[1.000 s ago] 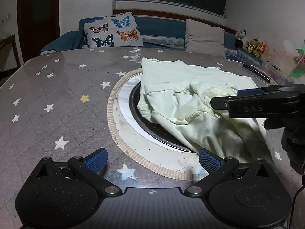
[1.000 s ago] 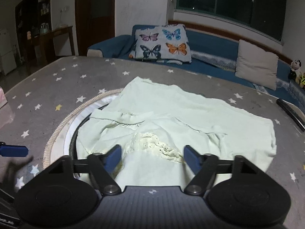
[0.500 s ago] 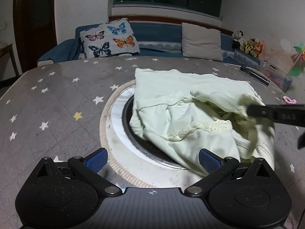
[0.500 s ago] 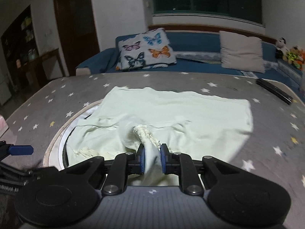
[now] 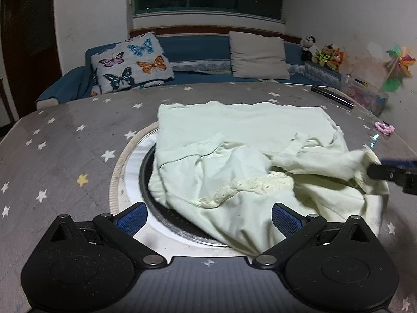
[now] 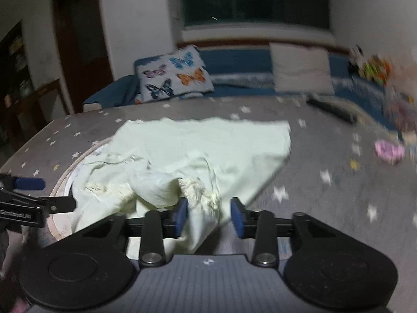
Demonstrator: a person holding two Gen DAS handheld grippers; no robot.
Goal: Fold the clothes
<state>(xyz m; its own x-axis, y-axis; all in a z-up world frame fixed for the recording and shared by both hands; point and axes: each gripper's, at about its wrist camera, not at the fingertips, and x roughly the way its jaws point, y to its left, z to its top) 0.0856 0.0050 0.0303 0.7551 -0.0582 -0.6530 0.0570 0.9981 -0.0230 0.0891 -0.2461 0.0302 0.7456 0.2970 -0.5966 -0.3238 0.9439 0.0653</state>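
A pale green garment point(image 5: 242, 140) with a lace trim lies crumpled on the star-patterned table point(image 5: 65, 143), partly over a round inset plate point(image 5: 135, 161). My left gripper point(image 5: 208, 217) is open and empty, just in front of the garment's near edge. My right gripper point(image 6: 209, 216) is open, with the lacy bunch of the garment point(image 6: 200, 193) lying loose between its fingers. The right gripper also shows at the right edge of the left wrist view point(image 5: 391, 173), touching a pulled-out fold of cloth. The right wrist view is blurred.
A pink hair tie point(image 5: 384, 127) and a black remote point(image 5: 332, 96) lie on the table's far right. A blue sofa with a butterfly cushion point(image 5: 130, 62) and a grey cushion point(image 5: 258, 54) stands behind the table. Toys point(image 5: 323, 52) sit at the right.
My right gripper shut on the lacy part, pulled it to the right, and has now opened again. The cloth has been drawn out rightward. My left gripper stayed open.
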